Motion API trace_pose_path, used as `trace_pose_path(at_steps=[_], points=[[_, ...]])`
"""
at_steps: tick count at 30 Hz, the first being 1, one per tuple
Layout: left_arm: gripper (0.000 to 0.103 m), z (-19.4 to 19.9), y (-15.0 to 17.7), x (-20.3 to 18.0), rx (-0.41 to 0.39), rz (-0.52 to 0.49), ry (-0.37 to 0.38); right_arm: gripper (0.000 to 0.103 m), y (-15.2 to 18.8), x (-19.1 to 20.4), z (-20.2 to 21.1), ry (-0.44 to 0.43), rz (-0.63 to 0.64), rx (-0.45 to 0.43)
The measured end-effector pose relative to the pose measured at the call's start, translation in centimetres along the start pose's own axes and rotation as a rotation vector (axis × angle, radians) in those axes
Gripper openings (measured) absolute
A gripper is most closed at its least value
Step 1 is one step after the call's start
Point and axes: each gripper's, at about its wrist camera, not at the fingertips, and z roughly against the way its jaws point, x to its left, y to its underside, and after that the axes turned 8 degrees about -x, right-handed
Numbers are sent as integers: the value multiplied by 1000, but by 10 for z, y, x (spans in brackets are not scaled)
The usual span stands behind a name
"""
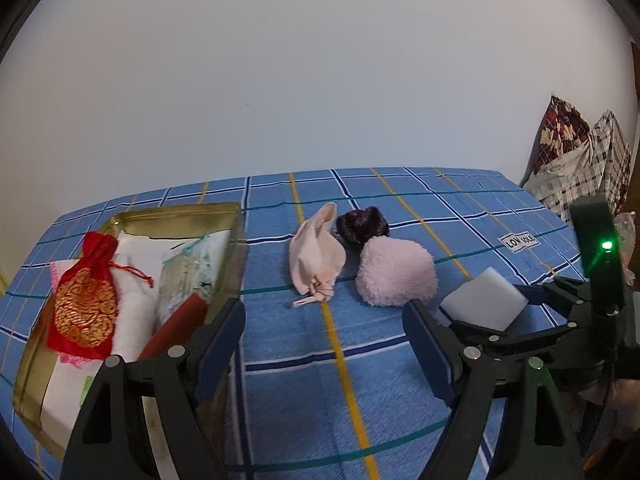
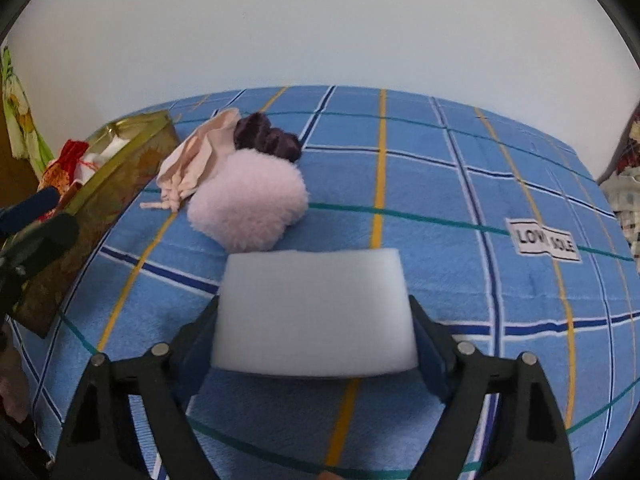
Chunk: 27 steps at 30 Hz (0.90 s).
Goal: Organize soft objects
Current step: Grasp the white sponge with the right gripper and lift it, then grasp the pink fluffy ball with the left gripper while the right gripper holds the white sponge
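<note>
Blue plaid worktop (image 2: pixel 440 184); right tool (image 2: pixel 316 320) clamped on white sponge (image 2: pixel 316 308); gold tin (image 2: pixel 116 160) far left; left tool (image 1: pixel 324 336) apart, nearer tin.

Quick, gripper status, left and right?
Left gripper: open, holding nothing.
Right gripper: shut on the white foam block.

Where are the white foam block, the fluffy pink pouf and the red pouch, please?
white foam block (image 2: pixel 314 312): right wrist view, middle of its top face.
fluffy pink pouf (image 1: pixel 396 272): left wrist view, its centre.
red pouch (image 1: pixel 86 304): left wrist view, gold-patterned belly.
</note>
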Motion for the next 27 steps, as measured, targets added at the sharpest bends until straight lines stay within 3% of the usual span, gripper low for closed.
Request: trace_pose_path(at_steps=[2,10,16,24,25,26,27], points=[[83,-7,-2,-6,11,-3,8,85,0,-5,7,17,-23,-37],[83,-42,-12,-38,72,-31,90,85,-2,-50,26,235,-131,-125],[83,-80,-14,-59,149,-78,137,85,3,-83,36,205,-251,-151],[82,-106,-12,-60,200,-92,98,85,-2,-64,29,210,-195,-170],[79,-107,-12,-58,199,-81,95,85,-2,-62,29,215,-188,-172],[64,-107,-13,-57,198,-70,104,85,-2,-60,29,221,-180,-174],[60,-107,-12,-57,203,-73,113,85,-2,-58,30,227,-171,-177]])
